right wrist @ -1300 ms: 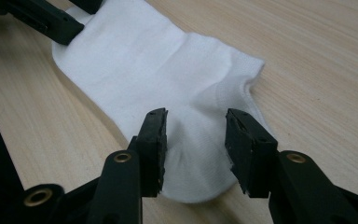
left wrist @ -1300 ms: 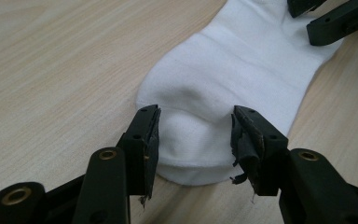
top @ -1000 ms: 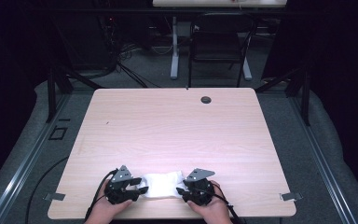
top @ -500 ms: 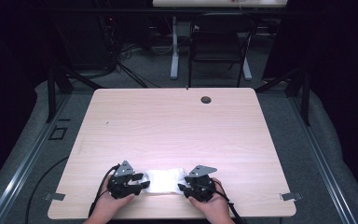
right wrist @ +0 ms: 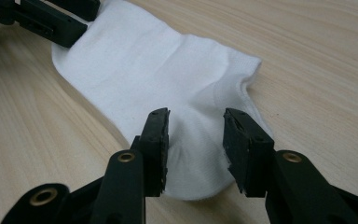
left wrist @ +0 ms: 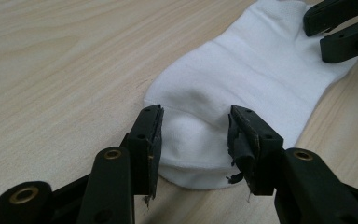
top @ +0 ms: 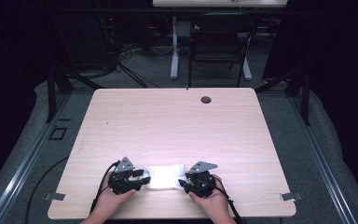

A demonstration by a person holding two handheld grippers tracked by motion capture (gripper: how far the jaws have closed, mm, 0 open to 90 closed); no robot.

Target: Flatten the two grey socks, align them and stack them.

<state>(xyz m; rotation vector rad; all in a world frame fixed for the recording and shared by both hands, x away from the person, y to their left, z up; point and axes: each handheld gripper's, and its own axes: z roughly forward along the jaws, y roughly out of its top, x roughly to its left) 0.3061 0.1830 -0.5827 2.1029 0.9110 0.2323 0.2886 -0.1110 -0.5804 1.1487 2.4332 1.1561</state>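
Observation:
A white ankle sock (top: 165, 176) lies flat on the wooden table (top: 177, 126) near its front edge. My left gripper (top: 144, 179) is at the sock's left end. In the left gripper view its jaws (left wrist: 195, 135) stand apart, straddling the rounded end of the sock (left wrist: 251, 70) without pinching it. My right gripper (top: 182, 182) is at the other end. In the right gripper view it is (right wrist: 196, 137) open over the sock (right wrist: 149, 60), next to the notched cuff. Each gripper view shows the other gripper across the sock: right gripper (left wrist: 335, 28), left gripper (right wrist: 51, 16).
A dark round grommet hole (top: 206, 100) sits near the table's far edge. Metal clamps (top: 56, 196) (top: 290, 196) mark the front corners. Behind the table stand a black chair (top: 219, 46) and a desk leg (top: 175, 46) on grey carpet.
Both grippers have edged slightly away from the front edge at the sock's ends. The sock lies where it did.

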